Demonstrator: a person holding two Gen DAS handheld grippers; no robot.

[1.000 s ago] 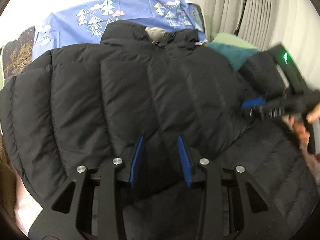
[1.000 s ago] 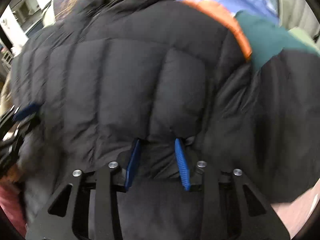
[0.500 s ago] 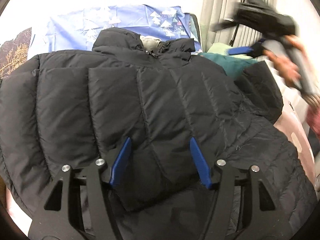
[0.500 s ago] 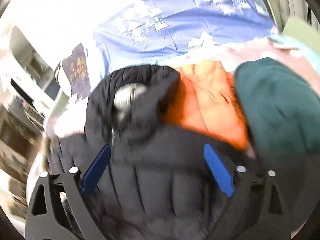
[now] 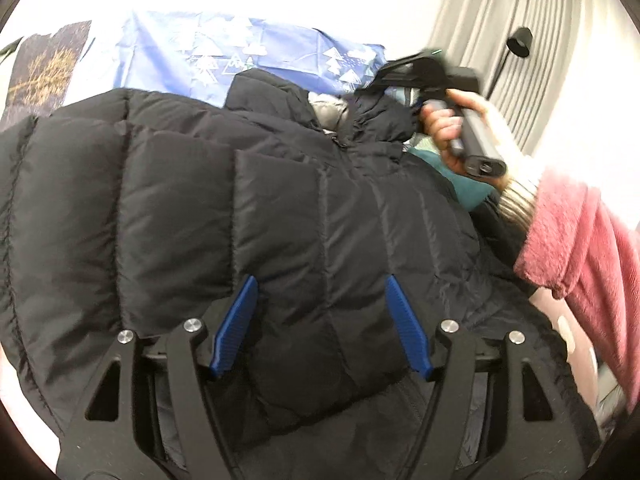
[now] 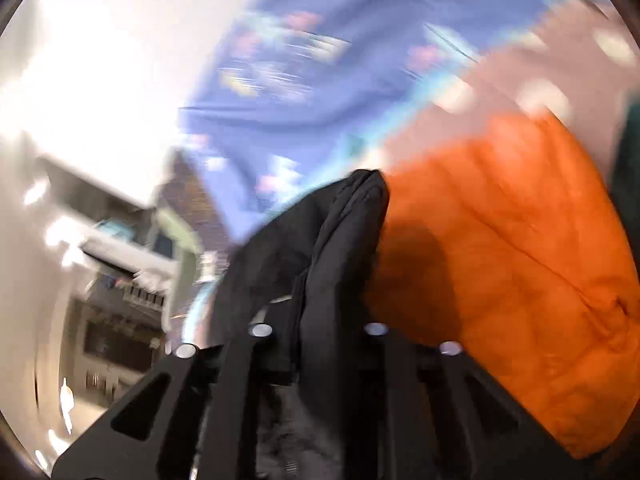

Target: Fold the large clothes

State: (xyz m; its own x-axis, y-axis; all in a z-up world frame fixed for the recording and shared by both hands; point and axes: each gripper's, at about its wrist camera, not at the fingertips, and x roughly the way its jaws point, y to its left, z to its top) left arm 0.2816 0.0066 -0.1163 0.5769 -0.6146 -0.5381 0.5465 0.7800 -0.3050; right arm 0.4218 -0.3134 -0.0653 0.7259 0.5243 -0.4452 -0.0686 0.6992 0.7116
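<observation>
The black puffer jacket (image 5: 240,216) lay spread over the bed, its quilted panels filling most of the left wrist view, with its collar (image 5: 280,92) at the far end against a blue sheet (image 5: 248,52) printed with white trees. The left gripper (image 5: 320,320) stood released above the near part of the jacket; its blue pads (image 5: 236,324) were apart, a folded quilted panel lay between them, and neither pad pressed on the cloth. Those jaws had just been opening a little further. At the far right of the collar, a hand (image 5: 452,128) in a pink fleece sleeve (image 5: 580,248) held the right gripper (image 5: 416,76), which showed there only as a blurred black body by the collar. In the blurred right wrist view, the right gripper (image 6: 320,328) was clenched on a dark fold of the jacket (image 6: 332,240): the cloth rose in a ridge from between the closed fingers, which hid their pads. Its jaws had just been closing on that fold. An orange garment (image 6: 500,260) lay just beside the pinched fold on the right, touching it. A teal garment (image 5: 460,188) lay at the jacket's far right edge, below the hand. Grey curtains (image 5: 500,40) hung behind.
</observation>
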